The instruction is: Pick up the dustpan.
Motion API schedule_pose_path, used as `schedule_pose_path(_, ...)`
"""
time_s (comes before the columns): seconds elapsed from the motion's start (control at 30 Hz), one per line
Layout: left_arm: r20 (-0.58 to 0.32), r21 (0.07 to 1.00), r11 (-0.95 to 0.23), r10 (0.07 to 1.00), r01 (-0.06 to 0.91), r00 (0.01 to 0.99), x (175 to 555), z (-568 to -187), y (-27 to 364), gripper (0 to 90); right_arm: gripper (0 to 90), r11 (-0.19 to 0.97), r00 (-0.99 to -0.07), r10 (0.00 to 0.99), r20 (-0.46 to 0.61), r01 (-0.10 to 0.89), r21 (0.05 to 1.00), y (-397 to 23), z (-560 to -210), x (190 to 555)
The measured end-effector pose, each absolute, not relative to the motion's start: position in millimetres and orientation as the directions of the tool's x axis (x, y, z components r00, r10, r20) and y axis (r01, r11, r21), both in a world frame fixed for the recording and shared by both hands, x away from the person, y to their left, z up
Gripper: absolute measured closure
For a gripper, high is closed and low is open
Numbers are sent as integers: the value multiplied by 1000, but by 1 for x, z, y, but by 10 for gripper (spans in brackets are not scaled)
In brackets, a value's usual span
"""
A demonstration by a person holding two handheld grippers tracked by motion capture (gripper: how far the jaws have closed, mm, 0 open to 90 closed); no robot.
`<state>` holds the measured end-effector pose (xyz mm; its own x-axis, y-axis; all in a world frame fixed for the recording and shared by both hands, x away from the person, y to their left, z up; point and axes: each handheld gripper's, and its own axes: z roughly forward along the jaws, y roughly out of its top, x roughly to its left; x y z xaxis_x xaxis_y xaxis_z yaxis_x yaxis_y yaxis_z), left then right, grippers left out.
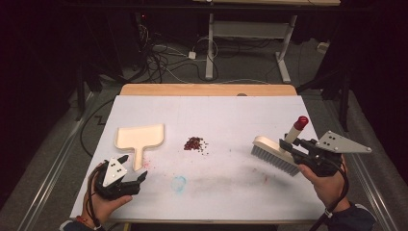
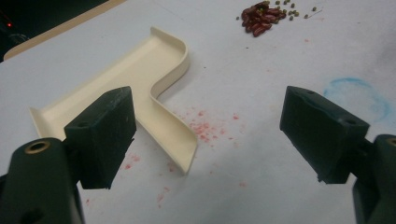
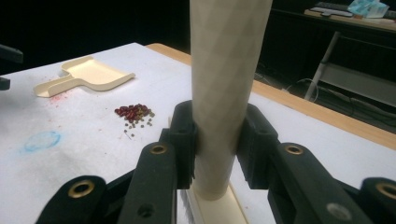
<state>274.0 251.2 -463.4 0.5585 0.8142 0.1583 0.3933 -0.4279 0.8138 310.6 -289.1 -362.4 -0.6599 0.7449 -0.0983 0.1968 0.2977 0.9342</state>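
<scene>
The right hand-held gripper (image 1: 294, 144) clamps the brush (image 1: 276, 156) by its handle, bristles on the tabletop (image 1: 231, 187), while the left hand-held gripper (image 1: 132, 168) gapes empty just short of the dustpan (image 1: 139, 137), beans (image 1: 194, 143) lying between both.

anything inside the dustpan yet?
No. The dustpan tray is bare in the left gripper view and the high view; the beans sit in a pile on the table beside it. The surface beneath the pan is covered.

On the table (image 1: 216, 192), the dustpan (image 1: 139, 136) lies left of the beans (image 1: 194, 143), the brush (image 1: 275, 155) right.
</scene>
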Motion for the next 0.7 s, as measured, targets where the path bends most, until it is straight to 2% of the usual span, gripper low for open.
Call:
schedule_pose_path(0.27, 163, 795, -436, 824, 422, 543, 272, -466, 252, 184, 704, 288, -670, 737, -86, 197, 937, -286, -363, 318)
schedule_pose_path(0.47, 130, 785, -408, 844, 465, 521, 277, -468, 258, 183, 704, 306, -682, 725, -90, 203, 930, -279, -368, 324)
schedule_pose_path(0.7, 40, 761, -280, 921, 585, 388, 280, -468, 269, 187, 704, 307, -684, 722, -98, 190, 933, -277, -366, 324)
